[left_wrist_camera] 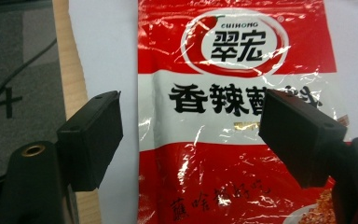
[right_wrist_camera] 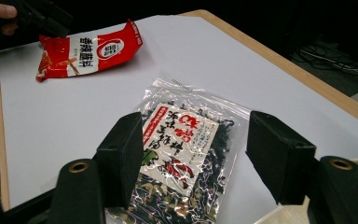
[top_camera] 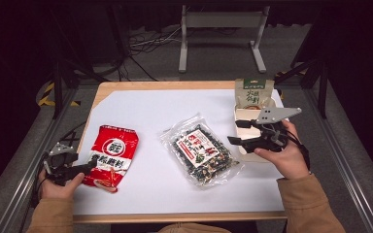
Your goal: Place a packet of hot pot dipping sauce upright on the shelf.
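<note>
Red packet (top_camera: pixel 112 155) lies left, under the spread left gripper (top_camera: pixel 85 167); right gripper (top_camera: pixel 238 133) — also released — hovers beside the clear bag (top_camera: pixel 201 149).

You can read "CUIHONG" and "翠宏" on the red packet (left_wrist_camera: pixel 233 116), with "香辣" below; the other bags' print is too small.

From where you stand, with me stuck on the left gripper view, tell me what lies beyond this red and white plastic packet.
Observer: A clear plastic bag of dark dried seaweed lies mid-table, to the red and white plastic packet's right.
Operator: Report the right gripper.
Observer: The right gripper is open, held above a shallow cream tray at the table's right edge.
Operator: Name anything in that tray.
Observer: A green and tan pouch stands at its far end.
</note>
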A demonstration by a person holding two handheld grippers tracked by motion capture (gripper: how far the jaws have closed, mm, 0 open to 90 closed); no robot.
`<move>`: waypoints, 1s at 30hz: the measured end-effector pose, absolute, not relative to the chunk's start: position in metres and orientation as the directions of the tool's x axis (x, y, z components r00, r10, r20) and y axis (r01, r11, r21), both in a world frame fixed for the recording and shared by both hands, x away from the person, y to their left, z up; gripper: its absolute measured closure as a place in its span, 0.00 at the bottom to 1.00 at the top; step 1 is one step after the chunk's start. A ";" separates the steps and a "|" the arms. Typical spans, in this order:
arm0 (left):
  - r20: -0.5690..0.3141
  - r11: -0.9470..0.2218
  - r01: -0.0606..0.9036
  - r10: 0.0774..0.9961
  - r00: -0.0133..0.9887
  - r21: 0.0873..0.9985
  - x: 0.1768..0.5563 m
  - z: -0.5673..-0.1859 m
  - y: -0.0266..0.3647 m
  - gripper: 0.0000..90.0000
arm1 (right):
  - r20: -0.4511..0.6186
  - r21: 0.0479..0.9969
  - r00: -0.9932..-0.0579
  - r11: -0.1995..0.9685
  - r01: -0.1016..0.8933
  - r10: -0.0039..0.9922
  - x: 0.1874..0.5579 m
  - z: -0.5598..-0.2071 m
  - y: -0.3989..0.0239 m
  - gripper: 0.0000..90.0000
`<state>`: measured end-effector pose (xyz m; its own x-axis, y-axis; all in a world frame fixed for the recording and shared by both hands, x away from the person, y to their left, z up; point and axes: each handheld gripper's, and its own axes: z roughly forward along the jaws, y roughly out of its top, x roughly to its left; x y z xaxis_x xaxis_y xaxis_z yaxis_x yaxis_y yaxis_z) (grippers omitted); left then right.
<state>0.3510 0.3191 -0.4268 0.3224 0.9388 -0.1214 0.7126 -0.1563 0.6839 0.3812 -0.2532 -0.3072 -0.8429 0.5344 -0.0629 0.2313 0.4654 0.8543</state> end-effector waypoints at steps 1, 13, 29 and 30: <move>-0.125 -0.156 0.720 0.939 0.321 0.676 0.352 -0.428 0.320 0.25 | -0.062 0.854 -0.844 0.466 0.231 0.532 0.381 -0.308 -0.252 0.40; -0.141 -0.152 0.774 0.944 0.297 0.614 0.357 -0.438 0.323 0.28 | -0.060 0.840 -0.857 0.489 0.234 0.512 0.382 -0.315 -0.244 0.41; -0.262 -0.118 0.820 0.914 0.310 0.559 0.359 -0.440 0.323 0.49 | -0.073 0.843 -0.862 0.493 0.216 0.502 0.380 -0.317 -0.240 0.39; -0.258 -0.122 0.819 0.914 0.313 0.560 0.359 -0.439 0.323 0.51 | -0.076 0.842 -0.862 0.495 0.213 0.501 0.380 -0.316 -0.240 0.39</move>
